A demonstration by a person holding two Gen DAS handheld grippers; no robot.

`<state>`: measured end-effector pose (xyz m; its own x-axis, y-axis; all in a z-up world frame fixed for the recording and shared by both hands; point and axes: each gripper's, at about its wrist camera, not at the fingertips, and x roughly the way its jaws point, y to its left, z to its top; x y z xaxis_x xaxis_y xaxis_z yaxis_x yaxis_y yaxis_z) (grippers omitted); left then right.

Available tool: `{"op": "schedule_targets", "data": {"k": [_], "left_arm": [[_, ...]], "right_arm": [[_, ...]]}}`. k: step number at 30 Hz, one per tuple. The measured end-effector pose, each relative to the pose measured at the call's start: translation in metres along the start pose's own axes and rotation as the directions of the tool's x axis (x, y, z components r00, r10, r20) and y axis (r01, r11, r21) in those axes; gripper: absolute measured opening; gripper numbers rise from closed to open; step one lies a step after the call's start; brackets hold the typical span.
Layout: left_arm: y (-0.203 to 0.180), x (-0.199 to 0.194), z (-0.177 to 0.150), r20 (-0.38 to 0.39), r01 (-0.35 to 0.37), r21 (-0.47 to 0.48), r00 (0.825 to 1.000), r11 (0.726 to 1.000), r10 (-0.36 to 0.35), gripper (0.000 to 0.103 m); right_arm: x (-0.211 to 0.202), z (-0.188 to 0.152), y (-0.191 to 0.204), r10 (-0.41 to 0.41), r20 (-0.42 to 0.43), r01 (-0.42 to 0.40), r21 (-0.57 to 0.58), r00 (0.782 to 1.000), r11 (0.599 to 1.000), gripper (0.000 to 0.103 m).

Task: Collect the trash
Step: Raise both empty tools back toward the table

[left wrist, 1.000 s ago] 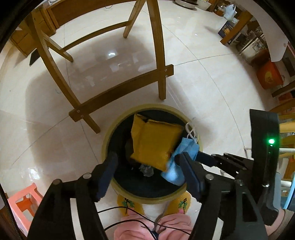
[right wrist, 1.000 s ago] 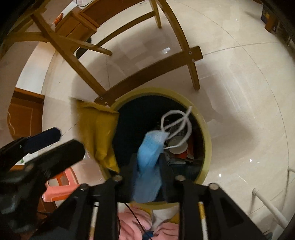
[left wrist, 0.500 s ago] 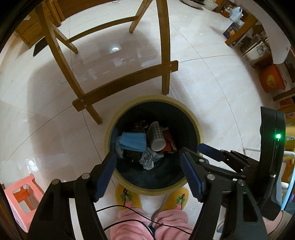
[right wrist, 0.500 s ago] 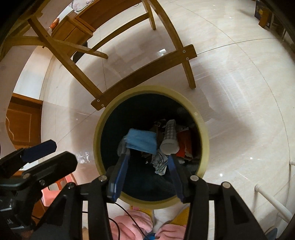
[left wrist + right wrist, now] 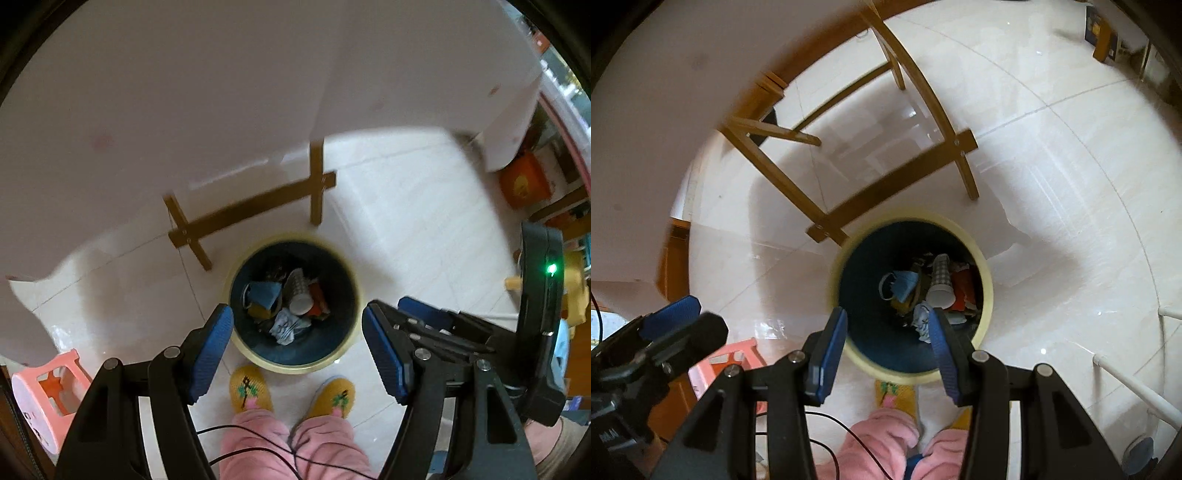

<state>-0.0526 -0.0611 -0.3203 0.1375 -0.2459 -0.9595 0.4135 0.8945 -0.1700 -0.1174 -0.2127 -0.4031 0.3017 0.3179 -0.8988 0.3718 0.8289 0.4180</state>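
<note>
Dropped since a second ago: yellow padded envelope and blue face mask, both out of the fingers and now down inside the round yellow-rimmed dark bin (image 5: 295, 365). Mask (image 5: 263, 293) lying on top of the heap toward the bin's left side, loops trailing; a yellow-brown scrap just below it, probably the envelope, though mostly buried and hard to confirm. Beside these, a white checked paper cup (image 5: 300, 291) on its side, something red (image 5: 962, 290) to its right, crumpled pale paper (image 5: 288, 328) nearest the slippers. Left gripper (image 5: 297, 350) raised well above the bin, fingers (image 5: 212, 349) spread wide and holding nothing. Right gripper (image 5: 886, 350) likewise lifted clear, fingers about half apart, empty, the bin's contents showing through the gap. Judged from this: both pieces delivered, this round of collecting done, hands free for more. Rising view now taken up by the pale worktop (image 5: 184, 92) above the bin, masking most of the wooden chair frame (image 5: 886, 192) behind it. Whether any trash remains on that surface: impossible to tell, blurred and cut off. Bin bottom hidden under the heap.
</note>
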Motion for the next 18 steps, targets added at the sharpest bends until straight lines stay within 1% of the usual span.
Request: {"op": "schedule_targets", "data": {"k": [4,6,9,12,15,18], "left_arm": [[-0.009,-0.049,0.011,0.025,0.004,0.015,1.000,1.000,-0.005,0.071],[-0.015,-0.078,0.015,0.056,0.005,0.024,0.998,1.000,-0.006,0.071],[-0.023,-0.127,0.023,0.105,0.015,0.041,0.994,0.999,-0.019,0.071],[-0.029,-0.168,0.029,0.131,0.026,0.046,0.991,0.999,-0.032,0.071],[-0.034,-0.203,0.034,0.156,0.032,0.046,0.987,0.998,-0.038,0.071],[-0.037,-0.242,0.040,0.197,0.040,0.033,0.979,0.999,-0.046,0.071]], "right_arm": [[-0.050,0.005,0.021,0.011,0.025,-0.011,-0.006,1.000,1.000,0.046],[-0.074,0.008,0.033,0.020,0.038,-0.019,-0.013,0.999,1.000,0.046],[-0.112,0.012,0.050,0.031,0.060,-0.029,-0.029,0.998,0.999,0.046],[-0.150,0.016,0.067,0.044,0.088,-0.040,-0.046,0.995,0.998,0.046],[-0.187,0.021,0.082,0.052,0.117,-0.044,-0.070,0.992,0.997,0.046],[-0.222,0.027,0.098,0.064,0.144,-0.051,-0.095,0.988,0.994,0.046]]}}
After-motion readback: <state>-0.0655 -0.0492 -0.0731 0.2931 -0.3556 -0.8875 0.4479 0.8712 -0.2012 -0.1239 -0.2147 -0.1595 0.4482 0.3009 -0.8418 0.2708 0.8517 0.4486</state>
